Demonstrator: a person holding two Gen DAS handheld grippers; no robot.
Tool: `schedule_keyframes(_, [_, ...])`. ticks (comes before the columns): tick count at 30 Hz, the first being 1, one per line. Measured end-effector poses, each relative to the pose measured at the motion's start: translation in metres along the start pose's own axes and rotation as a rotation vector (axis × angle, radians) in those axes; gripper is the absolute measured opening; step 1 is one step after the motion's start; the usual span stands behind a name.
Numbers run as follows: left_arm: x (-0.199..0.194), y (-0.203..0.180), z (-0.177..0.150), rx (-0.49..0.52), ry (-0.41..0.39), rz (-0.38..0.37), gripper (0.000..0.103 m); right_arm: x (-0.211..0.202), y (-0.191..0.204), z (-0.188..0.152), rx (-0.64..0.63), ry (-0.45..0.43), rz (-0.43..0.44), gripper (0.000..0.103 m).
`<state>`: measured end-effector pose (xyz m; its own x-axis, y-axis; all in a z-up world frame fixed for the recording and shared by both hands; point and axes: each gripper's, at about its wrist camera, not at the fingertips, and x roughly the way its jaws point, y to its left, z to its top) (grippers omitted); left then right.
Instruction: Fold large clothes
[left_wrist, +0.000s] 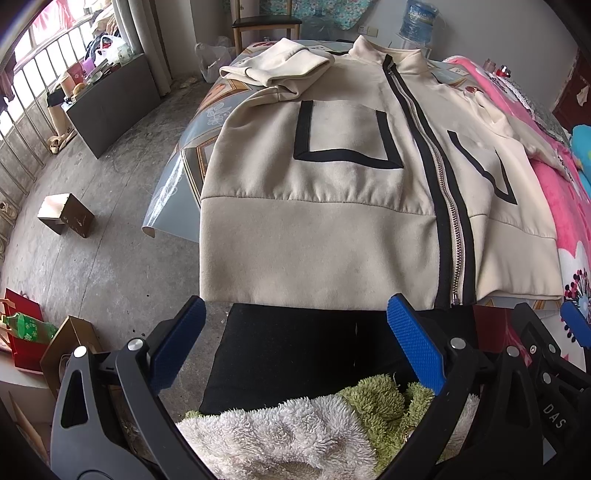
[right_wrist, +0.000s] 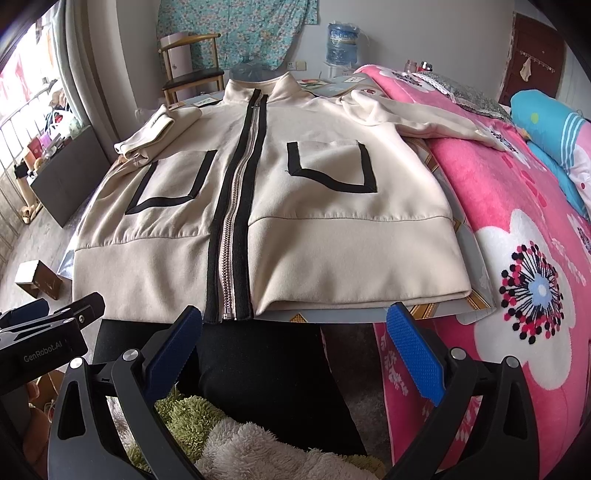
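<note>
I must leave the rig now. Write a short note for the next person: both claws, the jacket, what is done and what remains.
Left claw: open, empty, hovering just short of the hem.
Right claw: open, empty, also short of the hem.
Cream jacket: lies flat, front up, zipped, on the board beside the pink blanket.
Done: the left sleeve is folded in onto the shoulder.
Left: the right sleeve is spread out onto the blanket; fold it in, then probably fold the body.
</note>
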<state>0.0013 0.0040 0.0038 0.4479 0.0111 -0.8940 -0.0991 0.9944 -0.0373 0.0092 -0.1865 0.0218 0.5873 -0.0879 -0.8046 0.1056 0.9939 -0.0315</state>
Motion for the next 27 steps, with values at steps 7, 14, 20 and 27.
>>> schedule_keyframes(7, [-0.0002,0.0019,0.0009,-0.005,-0.007,0.005,0.095,-0.0008,0.0016,0.0008,-0.005,-0.005,0.0,0.097])
schedule_keyframes(14, [-0.0002,0.0025,0.0011,-0.006,-0.007,0.006,0.095,-0.0009,0.0018,0.001,-0.005,-0.005,-0.001,0.097])
schedule_keyframes(20, [-0.0001,0.0027,0.001,-0.005,-0.007,0.004,0.095,-0.0011,0.002,0.0008,-0.006,-0.006,-0.001,0.097])
schedule_keyframes(27, [0.0009,0.0056,0.0003,-0.008,-0.009,0.006,0.095,-0.0011,0.0022,0.0009,-0.005,-0.006,-0.002,0.097])
